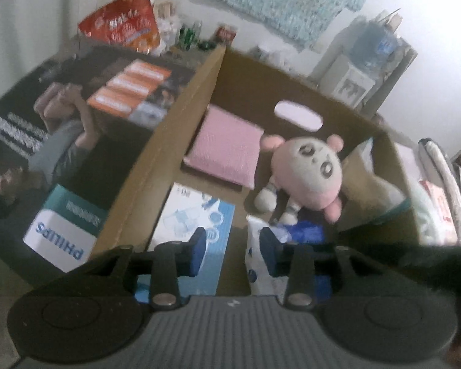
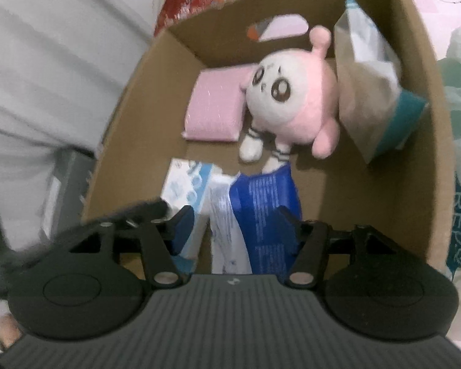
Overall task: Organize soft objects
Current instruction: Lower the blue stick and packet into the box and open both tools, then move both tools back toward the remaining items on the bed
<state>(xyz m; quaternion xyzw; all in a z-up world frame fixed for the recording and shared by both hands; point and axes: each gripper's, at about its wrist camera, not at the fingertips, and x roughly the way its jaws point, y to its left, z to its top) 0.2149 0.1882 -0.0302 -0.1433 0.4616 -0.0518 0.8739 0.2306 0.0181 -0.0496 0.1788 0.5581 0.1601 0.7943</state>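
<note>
An open cardboard box (image 1: 156, 166) (image 2: 421, 141) holds the soft things. A pink and white plush toy (image 1: 307, 175) (image 2: 295, 98) lies on its back in the middle. A pink padded pack (image 1: 227, 150) (image 2: 215, 107) lies flat beside it. A blue and white soft pack (image 1: 258, 261) (image 2: 261, 215) lies at the near end. My left gripper (image 1: 233, 252) hangs open above the box floor, with that pack just beside its right finger. My right gripper (image 2: 236, 230) stands open over the same pack, and its pads do not press on it.
A white and blue carton (image 1: 193, 224) (image 2: 184, 190) lies on the box floor at the near left. A tan and teal bag (image 1: 368, 184) (image 2: 372, 92) leans on the right wall. A dark printed box with a Philips carton (image 1: 61, 236) is outside at left. Bedding (image 2: 458, 70) lies at right.
</note>
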